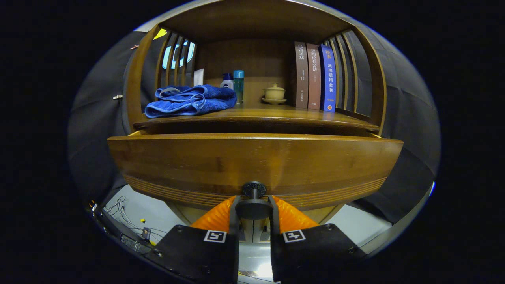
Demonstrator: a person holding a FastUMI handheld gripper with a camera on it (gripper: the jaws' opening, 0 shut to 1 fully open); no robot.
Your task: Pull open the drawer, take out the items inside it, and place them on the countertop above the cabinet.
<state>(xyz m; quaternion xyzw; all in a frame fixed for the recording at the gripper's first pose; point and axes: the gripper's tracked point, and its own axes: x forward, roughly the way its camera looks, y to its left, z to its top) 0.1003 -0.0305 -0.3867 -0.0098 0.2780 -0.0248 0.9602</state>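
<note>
Gripper view showed my gripper (254,207) with both fingers pinching the drawer knob (253,189); its stem pointed straight back at me. Beyond, the drawer (252,161) stood partly open under the counter's front edge (256,118).

Drawer (252,157) interior concealed behind its own front panel, contents indeterminate; knob (253,203) partly masked by gripper (254,211) fingers closed on it; towel (189,101) hides small bottle's (227,82) base.

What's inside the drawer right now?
Cannot tell: the drawer is pulled partly out, but its front panel hides the inside. The gripper is shut on the drawer knob. Above, the countertop holds a blue towel.
</note>
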